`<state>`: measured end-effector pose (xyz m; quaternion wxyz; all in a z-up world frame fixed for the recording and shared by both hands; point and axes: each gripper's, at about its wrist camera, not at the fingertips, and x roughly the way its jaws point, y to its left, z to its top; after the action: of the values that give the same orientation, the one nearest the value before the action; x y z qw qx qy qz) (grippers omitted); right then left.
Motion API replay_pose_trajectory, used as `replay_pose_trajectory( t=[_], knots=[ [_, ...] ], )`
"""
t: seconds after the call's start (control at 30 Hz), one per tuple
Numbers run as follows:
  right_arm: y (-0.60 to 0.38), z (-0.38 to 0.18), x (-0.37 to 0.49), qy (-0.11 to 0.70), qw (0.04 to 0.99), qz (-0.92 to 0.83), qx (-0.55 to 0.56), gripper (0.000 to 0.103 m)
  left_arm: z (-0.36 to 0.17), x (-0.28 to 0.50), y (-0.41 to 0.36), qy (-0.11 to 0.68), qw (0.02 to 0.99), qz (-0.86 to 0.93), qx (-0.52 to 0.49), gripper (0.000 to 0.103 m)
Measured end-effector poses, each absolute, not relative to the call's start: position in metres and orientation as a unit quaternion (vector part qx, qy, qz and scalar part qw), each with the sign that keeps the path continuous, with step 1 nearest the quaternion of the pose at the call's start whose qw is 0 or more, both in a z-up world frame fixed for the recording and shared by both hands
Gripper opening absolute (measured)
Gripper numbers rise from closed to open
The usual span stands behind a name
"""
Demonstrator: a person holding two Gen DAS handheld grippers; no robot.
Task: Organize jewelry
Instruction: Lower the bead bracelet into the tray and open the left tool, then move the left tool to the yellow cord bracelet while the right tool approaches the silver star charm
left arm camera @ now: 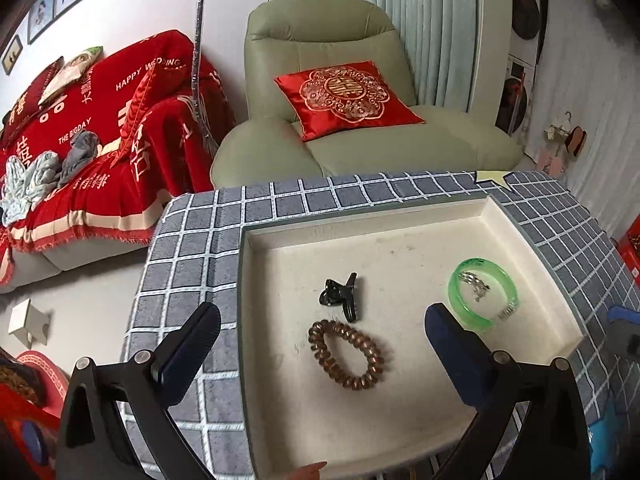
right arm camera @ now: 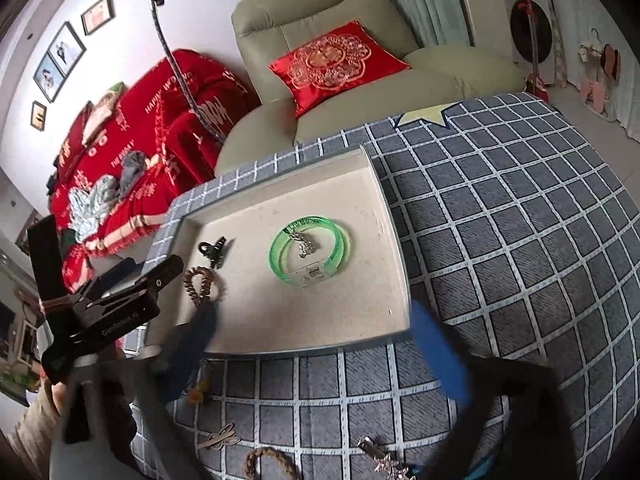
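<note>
A cream tray (left arm camera: 532,224) (right arm camera: 396,264) lies on the checked cloth. In it are a black hair claw (left arm camera: 340,294) (right arm camera: 214,250), a brown spiral hair tie (left arm camera: 346,354) (right arm camera: 200,282), and a green bangle (left arm camera: 482,294) (right arm camera: 310,252) with a small silver chain piece (left arm camera: 474,284) (right arm camera: 304,242) inside it. My left gripper (left arm camera: 320,332) is open and empty, hovering over the tray's near half above the hair tie. My right gripper (right arm camera: 316,328) is open and empty over the tray's near edge. Its fingers are blurred.
On the cloth in front of the tray lie a braided brown bracelet (right arm camera: 266,460), a beige hair clip (right arm camera: 220,438), a silver hair pin (right arm camera: 380,458) and a small orange item (right arm camera: 198,390). A green armchair (left arm camera: 340,92) and a red-covered sofa (left arm camera: 92,136) stand behind the table.
</note>
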<state>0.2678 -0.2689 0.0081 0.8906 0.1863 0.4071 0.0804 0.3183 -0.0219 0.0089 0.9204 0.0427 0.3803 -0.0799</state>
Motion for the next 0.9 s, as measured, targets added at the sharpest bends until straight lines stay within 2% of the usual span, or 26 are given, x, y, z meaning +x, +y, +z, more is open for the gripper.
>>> replay_pose_trajectory(
  t=[0.33,0.43,0.9],
  knots=[
    [-0.271,0.023,0.233,0.409,0.895,0.080,0.157,0.103,0.024,0.265,-0.015,0.379,0.919,-0.086,0.063,0.103],
    [-0.276,0.023,0.222,0.412,0.894,0.082,0.160,0.103,0.019,0.251,-0.013,0.403,0.907,-0.111,0.058,0.103],
    [-0.284,-0.023,0.182,0.468,0.872,0.066,0.126,0.103,-0.022,0.213,-0.001,0.459,0.882,-0.101,0.016,0.103]
  ],
)
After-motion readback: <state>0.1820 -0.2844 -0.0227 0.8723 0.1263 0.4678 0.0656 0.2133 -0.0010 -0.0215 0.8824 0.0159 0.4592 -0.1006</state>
